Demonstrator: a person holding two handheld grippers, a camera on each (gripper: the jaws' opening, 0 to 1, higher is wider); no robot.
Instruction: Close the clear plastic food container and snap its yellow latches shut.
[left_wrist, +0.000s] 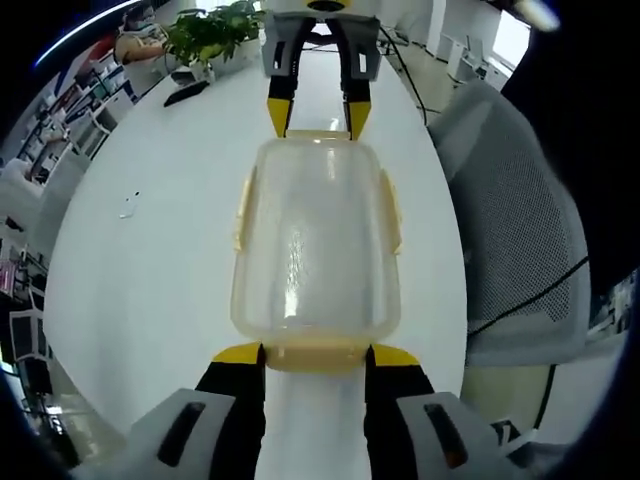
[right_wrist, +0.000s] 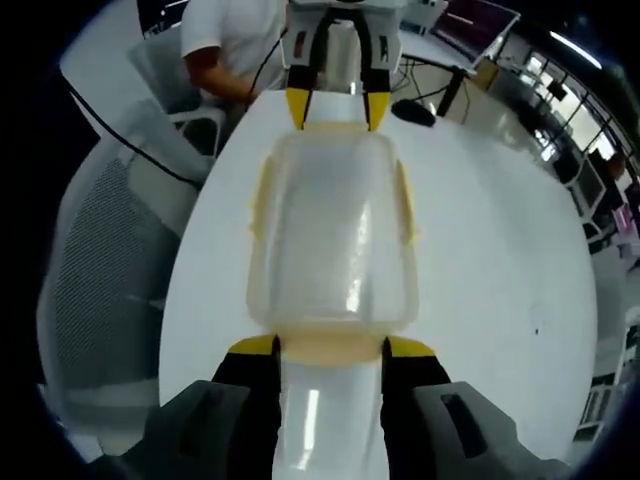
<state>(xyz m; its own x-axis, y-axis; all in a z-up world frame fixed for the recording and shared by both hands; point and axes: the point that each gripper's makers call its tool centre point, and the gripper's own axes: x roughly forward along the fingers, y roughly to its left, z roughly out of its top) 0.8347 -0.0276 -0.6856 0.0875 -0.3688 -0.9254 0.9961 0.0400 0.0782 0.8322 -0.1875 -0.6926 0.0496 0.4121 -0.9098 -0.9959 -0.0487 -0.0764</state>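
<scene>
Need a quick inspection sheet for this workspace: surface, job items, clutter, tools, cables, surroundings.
Surface: white table, long with a rounded outline.
Job's things: clear plastic container, lid on, lying between the two tools; yellow latches along its sides; whether they are snapped, cannot tell.
Clutter: potted plant and a dark object at the far end; small white item.
Grippers: left tool open at one end latch; right tool open at the opposite end latch.
Cables: black cable across the mesh chair.
Surroundings: person in white shirt seated; office desks.
</scene>
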